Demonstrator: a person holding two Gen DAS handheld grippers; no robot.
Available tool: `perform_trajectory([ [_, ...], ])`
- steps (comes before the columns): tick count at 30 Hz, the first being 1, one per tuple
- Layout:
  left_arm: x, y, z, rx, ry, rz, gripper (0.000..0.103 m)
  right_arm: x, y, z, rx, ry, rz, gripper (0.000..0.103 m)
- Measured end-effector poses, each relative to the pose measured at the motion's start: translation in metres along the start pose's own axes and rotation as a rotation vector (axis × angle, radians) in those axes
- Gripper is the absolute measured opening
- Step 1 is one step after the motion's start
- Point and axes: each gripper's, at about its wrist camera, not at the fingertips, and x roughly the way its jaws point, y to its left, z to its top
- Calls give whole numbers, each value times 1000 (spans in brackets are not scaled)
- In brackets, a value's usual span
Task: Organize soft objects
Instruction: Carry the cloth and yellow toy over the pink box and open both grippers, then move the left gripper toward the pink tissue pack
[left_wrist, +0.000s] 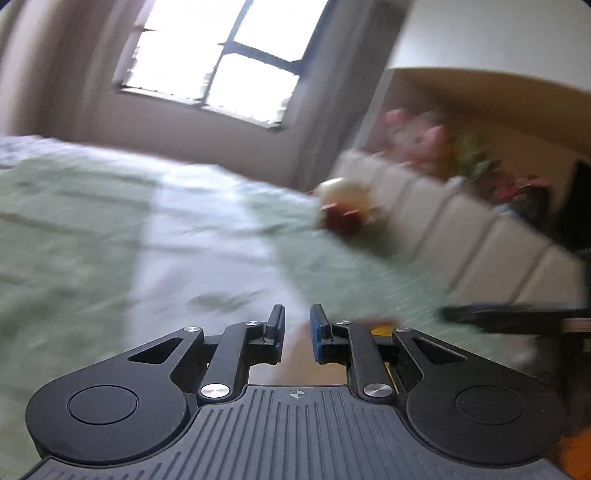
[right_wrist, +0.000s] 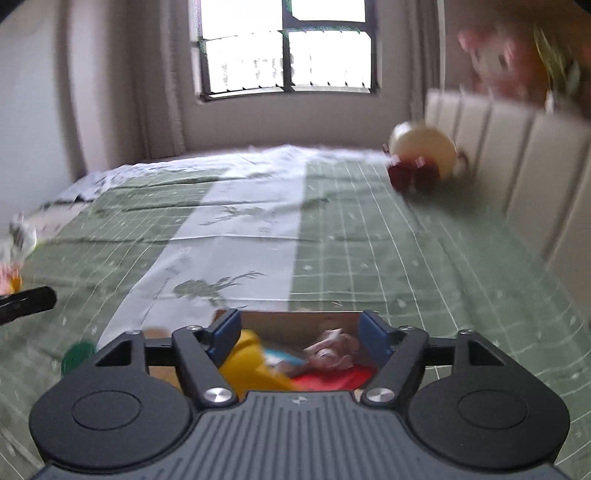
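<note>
While both views are smeared by blur, the right gripper (right_wrist: 299, 334) clearly has its blue-padded jaws spread wide with nothing between them, poised above an open brown cardboard box (right_wrist: 295, 318) that holds a yellow plush piece (right_wrist: 255, 363), a pale pink crumpled soft toy (right_wrist: 332, 354) and something flat and red (right_wrist: 332, 380). Its partner, the left gripper (left_wrist: 297, 332), has its jaws narrowly parted and also empty; a slice of the box seems to lie beneath it, though that is hard to make out. Farther off, a cream round plush toy with dark red feet (right_wrist: 421, 158) sits on the green grid-patterned bedspread (right_wrist: 369, 240), close against the beige padded headboard (right_wrist: 517, 155), and more stuffed toys, pink and yellow-green (left_wrist: 424, 140), crowd the ledge behind it. A small pale toy (right_wrist: 18, 240) lies near the bed's left edge. Judging from this, the likeliest trouble is a hurried reach: with the view this unsteady, wide jaws could nudge the round toy so it rolls along the headboard, or close on bedspread fabric instead of plush. A white band crosses the spread, and a bright barred window (right_wrist: 288, 51) with curtains faces the bed.
</note>
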Motion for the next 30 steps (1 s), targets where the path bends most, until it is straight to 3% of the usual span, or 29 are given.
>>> perform_trajectory([
  [2, -9, 22, -18, -21, 8, 95, 16, -11, 29, -13, -46, -29, 26, 74],
  [4, -13, 45, -38, -90, 58, 141, 16, -16, 54, -26, -74, -28, 91, 74],
  [8, -24, 81, -76, -265, 149, 142, 16, -17, 108, -59, -147, 8, 226, 74],
  [12, -43, 96, -99, -265, 182, 155, 16, -6, 137, -91, -139, 72, 267, 74],
  [17, -49, 104, -107, -251, 228, 133, 16, 2, 138, -118, -26, 84, 208, 74],
  [22, -47, 107, -117, -250, 250, 137, 16, 9, 135, -124, -38, 40, 77, 74],
  [27, -48, 103, -125, -257, 256, 131, 16, 20, 122, -122, 96, -15, 67, 70],
  [30, -52, 101, -127, -256, 258, 130, 16, 31, 127, -121, 71, 15, 40, 66],
])
